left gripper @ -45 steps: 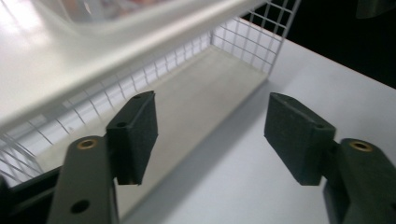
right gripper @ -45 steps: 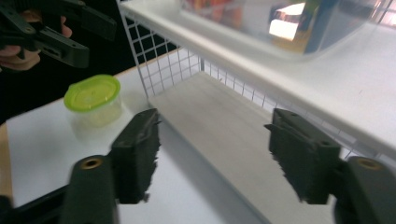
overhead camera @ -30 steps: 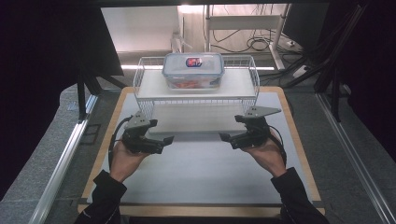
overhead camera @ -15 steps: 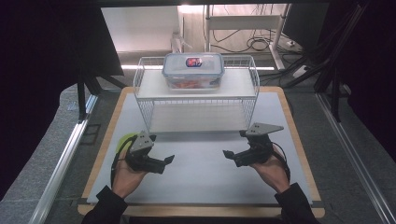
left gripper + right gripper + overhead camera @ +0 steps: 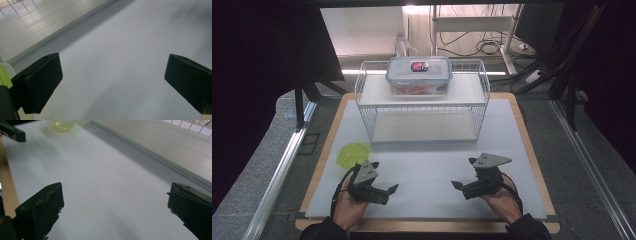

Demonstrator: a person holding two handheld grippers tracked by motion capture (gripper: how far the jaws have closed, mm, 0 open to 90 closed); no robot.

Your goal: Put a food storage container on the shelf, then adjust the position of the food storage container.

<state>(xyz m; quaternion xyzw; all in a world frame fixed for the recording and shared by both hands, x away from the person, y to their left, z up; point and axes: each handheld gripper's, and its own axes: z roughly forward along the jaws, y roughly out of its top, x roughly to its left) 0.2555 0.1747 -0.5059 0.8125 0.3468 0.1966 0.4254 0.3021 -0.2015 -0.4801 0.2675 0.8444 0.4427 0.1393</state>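
both the left gripper [image 5: 392,189] and right gripper [image 5: 457,185] hover spread and empty near the table's front edge, the lime-green lid [image 5: 352,153] just beside the left, which could nudge it off the mat.

container [image 5: 418,75] on rack [image 5: 422,97] — lid [image 5: 352,153] front-left
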